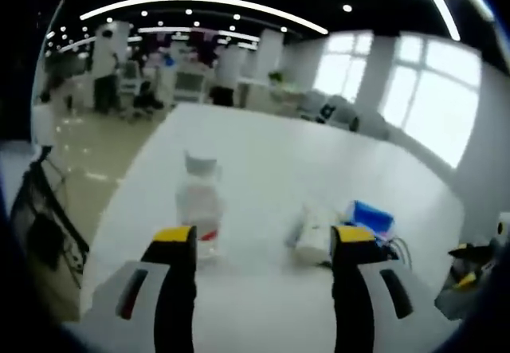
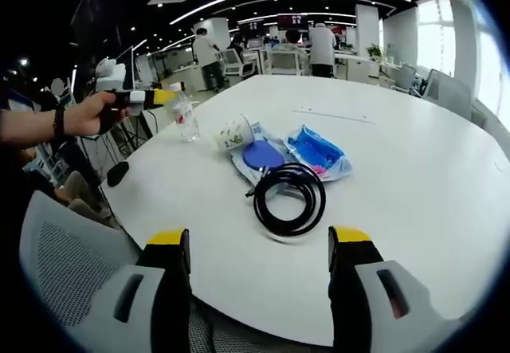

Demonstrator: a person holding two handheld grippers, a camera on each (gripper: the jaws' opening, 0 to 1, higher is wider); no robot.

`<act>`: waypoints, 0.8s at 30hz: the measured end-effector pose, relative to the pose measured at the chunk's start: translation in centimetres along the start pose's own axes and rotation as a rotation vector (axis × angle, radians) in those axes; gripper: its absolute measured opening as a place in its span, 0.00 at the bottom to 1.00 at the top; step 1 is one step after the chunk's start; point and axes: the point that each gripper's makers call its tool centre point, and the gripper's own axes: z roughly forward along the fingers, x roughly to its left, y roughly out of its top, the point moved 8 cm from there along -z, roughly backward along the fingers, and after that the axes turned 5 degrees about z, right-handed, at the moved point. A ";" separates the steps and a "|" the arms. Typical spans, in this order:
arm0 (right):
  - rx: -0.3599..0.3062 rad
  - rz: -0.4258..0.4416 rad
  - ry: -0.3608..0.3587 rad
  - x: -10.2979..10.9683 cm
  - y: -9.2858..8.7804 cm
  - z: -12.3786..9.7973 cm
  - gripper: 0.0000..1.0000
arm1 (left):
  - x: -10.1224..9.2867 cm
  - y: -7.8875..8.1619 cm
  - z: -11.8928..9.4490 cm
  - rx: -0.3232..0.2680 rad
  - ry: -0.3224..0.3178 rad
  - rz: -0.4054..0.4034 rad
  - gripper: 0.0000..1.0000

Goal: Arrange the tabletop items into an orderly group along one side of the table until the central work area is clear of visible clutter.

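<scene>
A clear plastic bottle (image 1: 199, 201) (image 2: 186, 118) stands near the table's edge. A patterned paper cup (image 2: 235, 134) (image 1: 315, 237) lies on its side. Beside it lie a white bag with a blue round disc (image 2: 263, 155) and a blue packet (image 2: 319, 150) (image 1: 370, 217). A coiled black cable (image 2: 288, 198) rests in front of them. My left gripper (image 1: 264, 245) is open, short of the bottle and cup. A hand (image 2: 92, 114) holds this left gripper (image 2: 163, 96) beside the bottle. My right gripper (image 2: 260, 245) is open and empty, just short of the cable.
The round white table (image 2: 414, 170) stretches far beyond the items. A grey mesh chair (image 2: 72, 265) sits at its near edge, lower left. Desks and standing people (image 2: 323, 46) are far behind. A blurred grey and yellow shape (image 1: 470, 277) is at the right edge.
</scene>
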 end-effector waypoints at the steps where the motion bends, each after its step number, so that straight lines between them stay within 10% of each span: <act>1: 0.000 -0.001 0.002 0.0 0.0 0.0 0.70 | -0.6 -0.6 -0.4 0.008 -0.010 -0.003 0.65; 8: 0.004 -0.005 0.018 0.3 -0.1 0.1 0.70 | -4.2 -3.6 -2.8 0.032 -0.069 0.041 0.63; 24: 0.041 0.001 0.086 1.2 -0.4 0.8 0.66 | -5.9 -6.5 -5.1 0.061 -0.052 -0.003 0.59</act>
